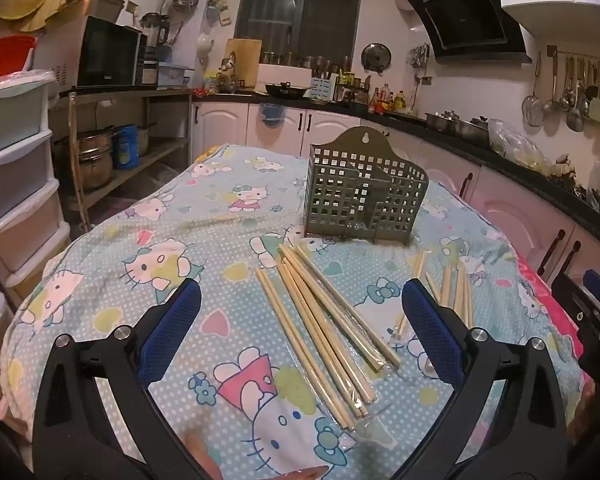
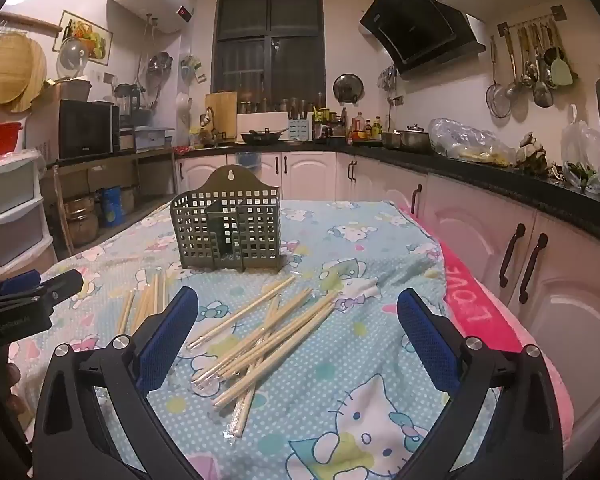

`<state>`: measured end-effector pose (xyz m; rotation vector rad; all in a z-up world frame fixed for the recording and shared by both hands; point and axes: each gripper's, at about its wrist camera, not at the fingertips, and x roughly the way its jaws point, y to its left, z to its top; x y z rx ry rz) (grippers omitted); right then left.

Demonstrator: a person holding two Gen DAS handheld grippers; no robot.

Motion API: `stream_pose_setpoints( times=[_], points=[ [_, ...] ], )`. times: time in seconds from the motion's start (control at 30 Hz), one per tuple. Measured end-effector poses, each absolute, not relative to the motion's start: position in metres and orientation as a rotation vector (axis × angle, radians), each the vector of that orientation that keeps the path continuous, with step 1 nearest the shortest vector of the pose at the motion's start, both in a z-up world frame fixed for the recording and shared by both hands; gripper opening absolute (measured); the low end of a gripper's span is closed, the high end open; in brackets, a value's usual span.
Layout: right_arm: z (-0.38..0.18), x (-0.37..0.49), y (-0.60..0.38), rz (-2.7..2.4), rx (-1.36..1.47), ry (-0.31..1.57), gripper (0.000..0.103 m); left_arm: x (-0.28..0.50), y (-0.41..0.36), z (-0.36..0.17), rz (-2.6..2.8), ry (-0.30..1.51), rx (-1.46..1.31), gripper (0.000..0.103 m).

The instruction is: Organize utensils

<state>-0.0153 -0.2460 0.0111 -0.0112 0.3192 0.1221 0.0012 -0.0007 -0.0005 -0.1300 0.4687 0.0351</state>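
Observation:
A green perforated utensil holder (image 1: 362, 196) (image 2: 228, 232) stands upright on the cartoon-print tablecloth, with nothing visible inside. In front of it lie two heaps of pale wooden chopsticks, some in clear wrappers. The left heap (image 1: 324, 328) (image 2: 148, 304) lies below my left gripper (image 1: 300, 300), which hovers open above it. The right heap (image 2: 260, 336) (image 1: 452, 296) lies below my right gripper (image 2: 298, 308), also open and holding nothing. The right gripper's tip shows at the right edge of the left wrist view, and the left gripper's tip at the left edge of the right wrist view.
A pink towel (image 2: 484, 312) hangs over the table's right edge. Cabinets (image 2: 520, 248) under a dark counter run close along the right. Plastic drawers (image 1: 12, 184) and a shelf with pots (image 1: 100, 156) stand to the left.

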Motion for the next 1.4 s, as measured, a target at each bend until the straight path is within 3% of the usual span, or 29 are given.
stream_pose_setpoints(
  times=[1.4],
  points=[
    [0.014, -0.016, -0.248, 0.124, -0.01, 0.322, 0.097, -0.002, -0.007, 0.005, 0.017, 0.445, -0.129, 0.092]
  ],
)
